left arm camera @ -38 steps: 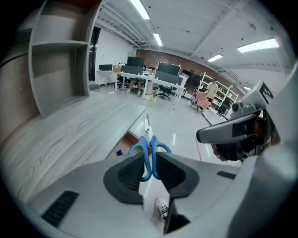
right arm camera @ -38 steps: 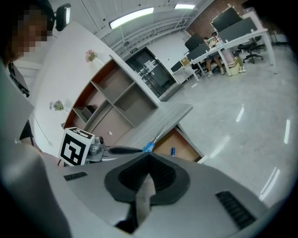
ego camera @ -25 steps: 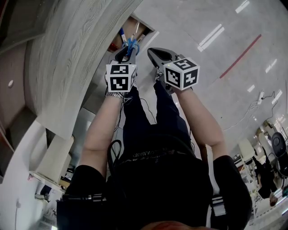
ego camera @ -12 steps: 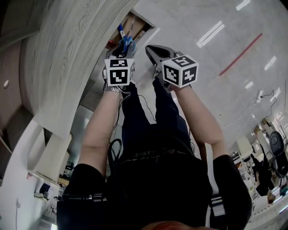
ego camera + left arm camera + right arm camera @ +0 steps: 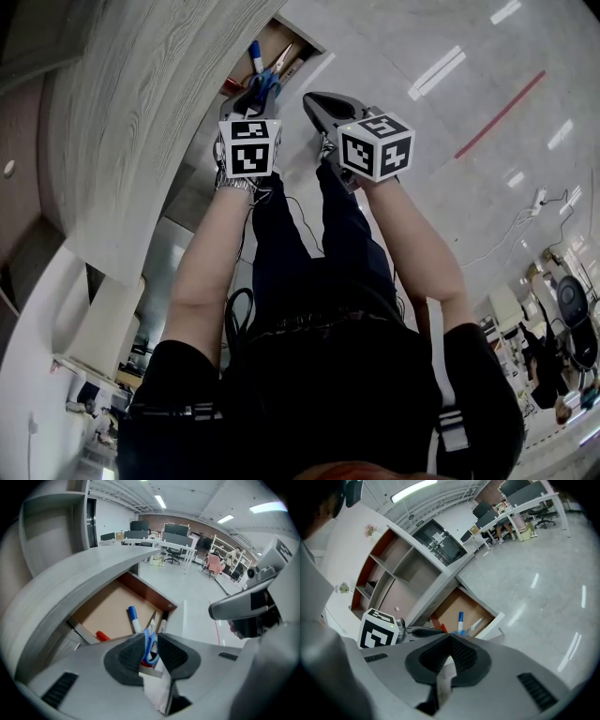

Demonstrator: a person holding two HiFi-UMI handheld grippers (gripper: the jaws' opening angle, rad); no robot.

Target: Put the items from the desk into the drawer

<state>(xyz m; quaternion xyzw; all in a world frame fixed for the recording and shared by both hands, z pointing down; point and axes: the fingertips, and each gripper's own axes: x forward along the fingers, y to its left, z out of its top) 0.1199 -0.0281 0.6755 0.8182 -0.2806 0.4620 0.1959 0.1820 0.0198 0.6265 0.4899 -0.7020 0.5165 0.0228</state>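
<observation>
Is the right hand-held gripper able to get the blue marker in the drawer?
Probably yes. The drawer is open and the blue marker lies uncovered. The right hand-held gripper is empty but shut, and the left hand-held gripper holding scissors hangs close by.

Drawers: one drawer, open.
Scissors: one pair of scissors, blue-handled.
Markers: two, a blue-capped marker and a black-capped marker.
Red things: one red item, kind unclear.
Grippers: two, the left gripper and the right gripper.
Marker cubes: two, a left cube and a right cube.
</observation>
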